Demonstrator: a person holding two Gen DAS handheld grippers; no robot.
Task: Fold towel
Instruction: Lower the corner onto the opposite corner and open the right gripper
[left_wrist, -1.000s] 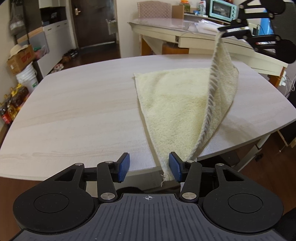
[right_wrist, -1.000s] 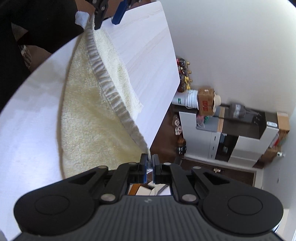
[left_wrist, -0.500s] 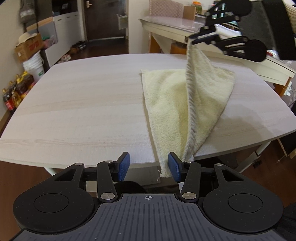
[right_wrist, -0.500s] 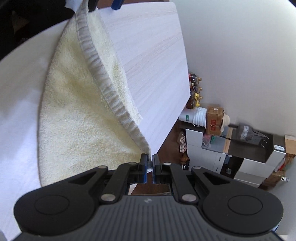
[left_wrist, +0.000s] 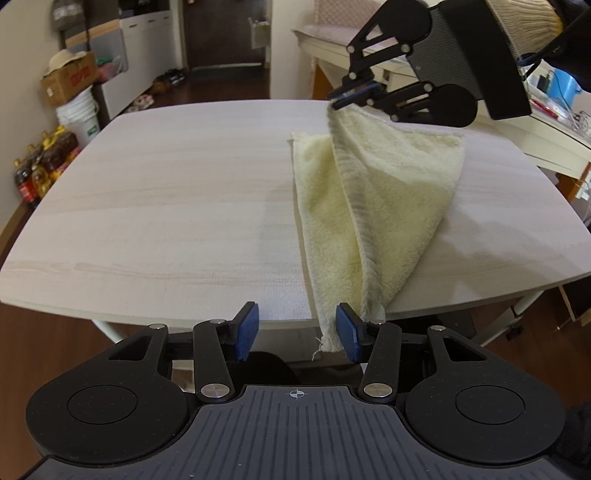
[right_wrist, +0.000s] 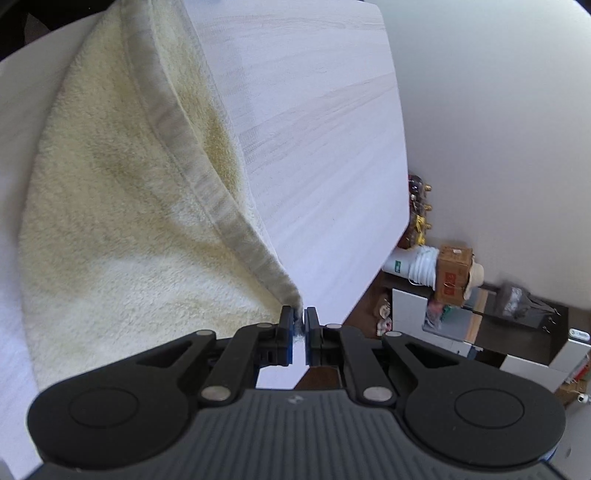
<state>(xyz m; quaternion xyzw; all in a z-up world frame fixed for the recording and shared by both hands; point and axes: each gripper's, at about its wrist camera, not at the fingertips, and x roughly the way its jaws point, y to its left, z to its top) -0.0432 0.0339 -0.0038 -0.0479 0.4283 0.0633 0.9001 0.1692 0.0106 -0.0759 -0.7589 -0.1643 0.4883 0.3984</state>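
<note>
A pale yellow towel (left_wrist: 388, 192) lies on the right half of a light wood table (left_wrist: 177, 192). My right gripper (right_wrist: 299, 325) is shut on one towel corner and holds it lifted above the table; it shows in the left wrist view (left_wrist: 351, 99) over the towel's far side. The lifted edge (right_wrist: 192, 173) runs taut down to the near corner. My left gripper (left_wrist: 297, 332) is open at the table's near edge. The towel's near corner (left_wrist: 328, 341) hangs off the edge against the right pad (left_wrist: 347, 332).
A second table (left_wrist: 535, 133) with clutter stands at the back right. A white bucket and cardboard box (left_wrist: 74, 96), bottles (left_wrist: 40, 166) and cabinets lie to the left on the floor. The box and bucket also show in the right wrist view (right_wrist: 439, 273).
My right gripper has carried the lifted towel corner leftwards and nearer across the towel and lower. My left gripper has stayed open at the near corner.
</note>
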